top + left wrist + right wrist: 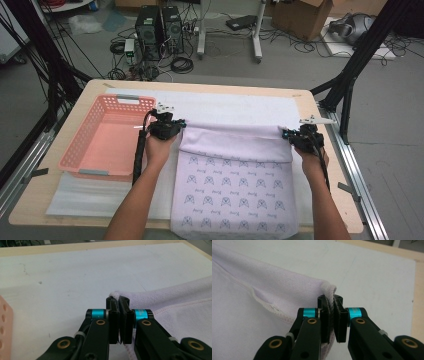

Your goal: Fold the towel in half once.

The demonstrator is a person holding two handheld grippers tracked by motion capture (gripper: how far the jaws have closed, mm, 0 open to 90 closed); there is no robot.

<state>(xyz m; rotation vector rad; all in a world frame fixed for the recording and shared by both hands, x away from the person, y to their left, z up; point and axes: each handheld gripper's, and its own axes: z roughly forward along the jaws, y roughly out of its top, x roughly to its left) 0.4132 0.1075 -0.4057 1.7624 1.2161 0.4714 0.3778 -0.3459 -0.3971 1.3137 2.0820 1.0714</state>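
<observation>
Pinching the folded far edge of the lilac towel (235, 170), left gripper (176, 125) and right gripper (288, 134) each clamp one corner.

No readable text anywhere — the towel (234, 187) bears only a repeated small emblem pattern.
</observation>
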